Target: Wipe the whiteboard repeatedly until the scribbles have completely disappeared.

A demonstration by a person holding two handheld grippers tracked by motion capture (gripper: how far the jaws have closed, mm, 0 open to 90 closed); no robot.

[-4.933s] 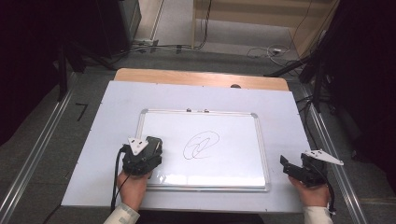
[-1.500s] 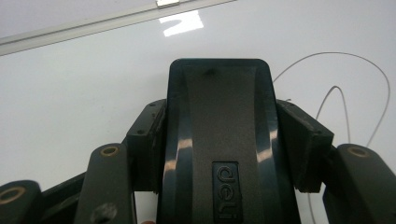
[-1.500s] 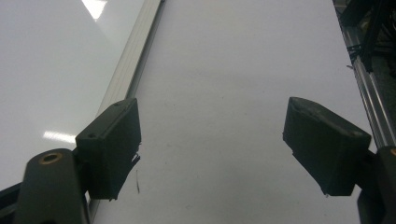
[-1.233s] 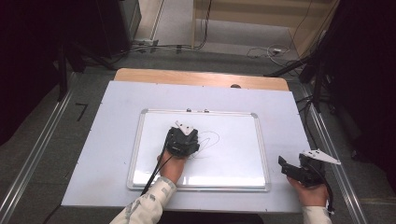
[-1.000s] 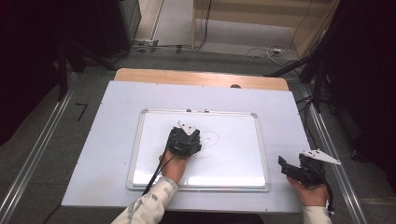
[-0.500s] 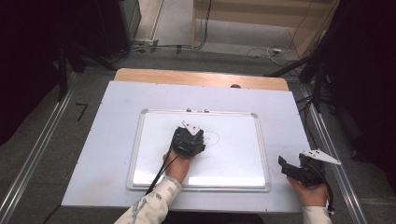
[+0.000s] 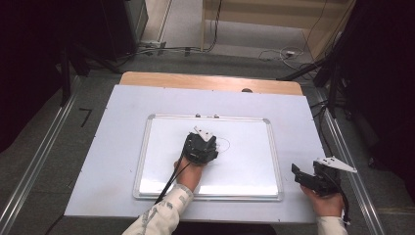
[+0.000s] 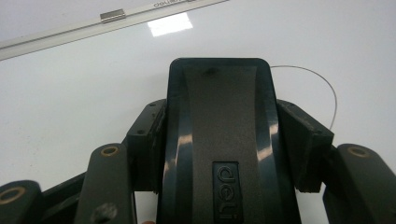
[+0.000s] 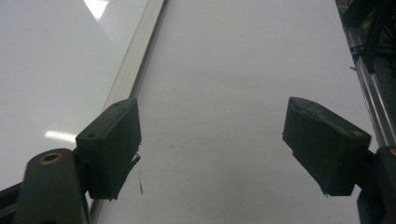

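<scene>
The eraser [image 8: 217,140], black with an embossed brand mark, sat clamped between the left gripper's [image 7: 199,147] pads, pressed flat on the whiteboard [image 7: 161,161] near its middle. Just past its far right corner, a thin curved pen line [image 8: 322,81] remained on the white surface. Nearer the person, at the table's [image 7: 112,147] right edge, the right gripper [image 9: 210,144] hung with jaws wide apart and nothing between them, just beside the board's aluminium frame [image 9: 135,74]. Farther off, a small clip [image 8: 112,16] sat on the board's top rail.
</scene>
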